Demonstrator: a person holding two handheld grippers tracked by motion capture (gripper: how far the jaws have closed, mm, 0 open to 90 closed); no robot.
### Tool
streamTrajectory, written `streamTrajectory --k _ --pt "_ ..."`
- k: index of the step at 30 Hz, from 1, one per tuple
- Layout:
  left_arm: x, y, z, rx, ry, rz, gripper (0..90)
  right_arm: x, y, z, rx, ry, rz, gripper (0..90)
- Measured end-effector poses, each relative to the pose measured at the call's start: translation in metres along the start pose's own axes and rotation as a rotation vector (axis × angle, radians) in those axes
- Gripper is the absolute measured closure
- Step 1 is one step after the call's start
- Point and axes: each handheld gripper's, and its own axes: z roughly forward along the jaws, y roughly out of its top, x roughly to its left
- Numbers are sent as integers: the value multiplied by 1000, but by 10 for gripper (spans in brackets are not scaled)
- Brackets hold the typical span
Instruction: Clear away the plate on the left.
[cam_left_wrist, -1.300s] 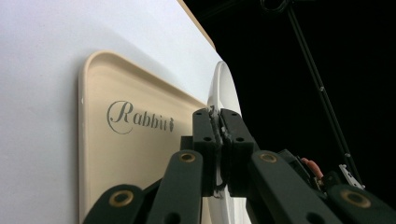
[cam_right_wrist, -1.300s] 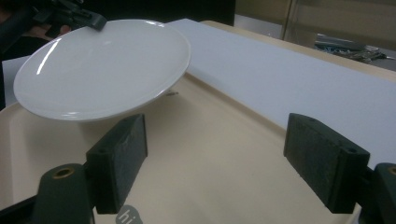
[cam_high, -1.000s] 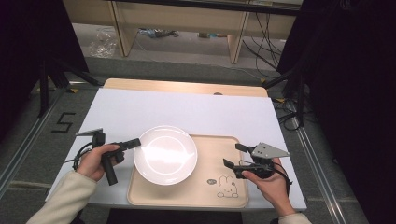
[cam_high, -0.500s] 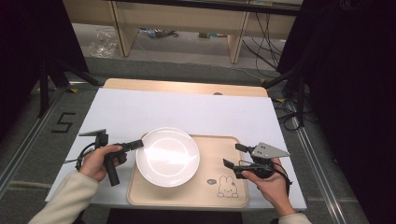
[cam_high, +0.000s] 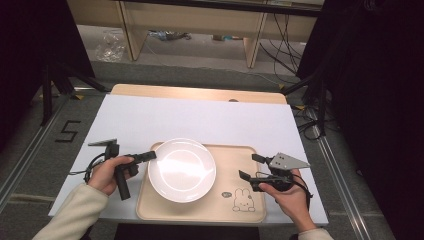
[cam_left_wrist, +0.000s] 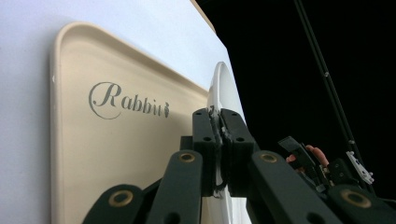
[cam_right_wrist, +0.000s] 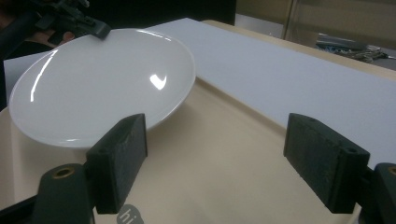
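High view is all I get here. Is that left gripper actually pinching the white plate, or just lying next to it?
Observer: Pinching. In the left gripper view, the left gripper is shut on the plate at its rim.
Operator: And the right one?
Observer: The right gripper is open, with nothing between its jaws.
Operator: Any writing on the tray?
Observer: Yes, the tray reads "Rabbit" in script.

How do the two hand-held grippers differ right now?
The left gripper has its fingers shut on the white plate's rim; the right gripper has its fingers spread wide, holding nothing. The left is at the tray's left edge, the right over its right side. Both are black.
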Motion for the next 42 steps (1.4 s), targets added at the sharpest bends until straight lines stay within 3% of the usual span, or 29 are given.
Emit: streamTrajectory --k 2,3,7,8,31,37,42 --pt "0 -1 1 -12 -4 -6 851 0 0 0 1 0 -1 225" --pt "-1 0 1 9 3 -3 851 0 -1 2 -16 9 5 225" --pt "0 -1 2 7 2 -1 851 0 0 0 1 1 -2 225" --pt "0 -1 2 7 1 0 851 1 -1 3 -31 11 8 225" --pt "3 -5 9 51 20 3 833 1 -1 3 -29 10 8 226" --pt "4 -6 10 39 20 12 832 1 -1 3 -29 12 9 226" --pt "4 -5 11 59 60 41 838 1 -1 3 -30 13 10 226"
